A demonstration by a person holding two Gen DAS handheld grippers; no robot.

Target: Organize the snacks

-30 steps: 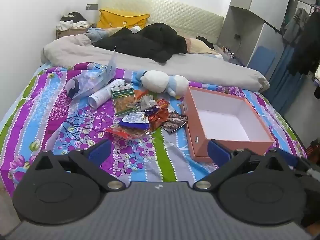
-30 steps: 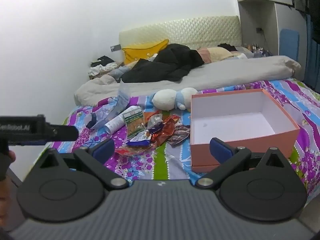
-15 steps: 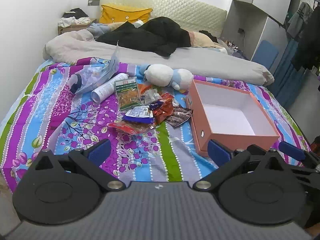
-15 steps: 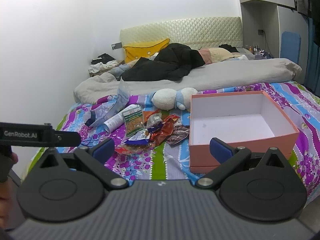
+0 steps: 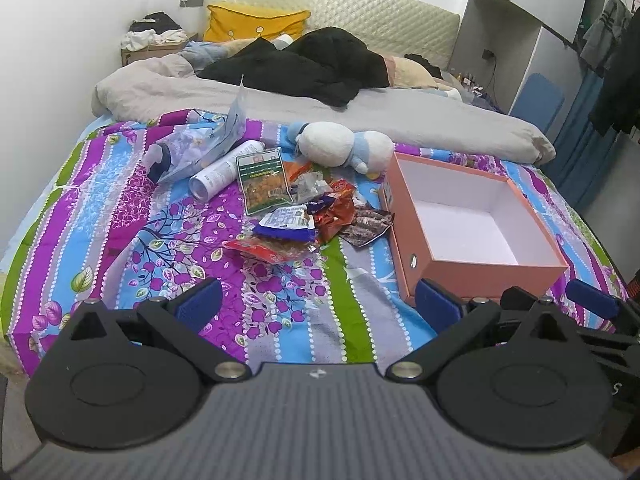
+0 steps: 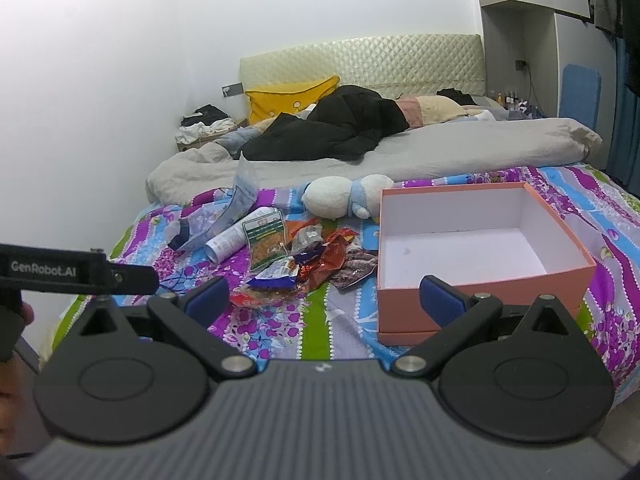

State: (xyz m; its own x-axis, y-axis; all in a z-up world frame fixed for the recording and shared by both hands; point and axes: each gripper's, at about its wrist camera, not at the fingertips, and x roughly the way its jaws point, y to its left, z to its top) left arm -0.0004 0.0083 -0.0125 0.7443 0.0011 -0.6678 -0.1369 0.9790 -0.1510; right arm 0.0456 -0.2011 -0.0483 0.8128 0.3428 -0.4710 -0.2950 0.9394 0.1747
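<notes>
Directly ahead, a pile of snack packets lies on a bed's striped floral sheet, just left of an open pink box with a bare white inside. Both the left gripper and the right gripper hover above the near edge of the bed with blue-padded fingers spread wide, grasping nothing. Behind the snacks lie a white tube, a clear plastic bag and a white-and-blue plush toy.
</notes>
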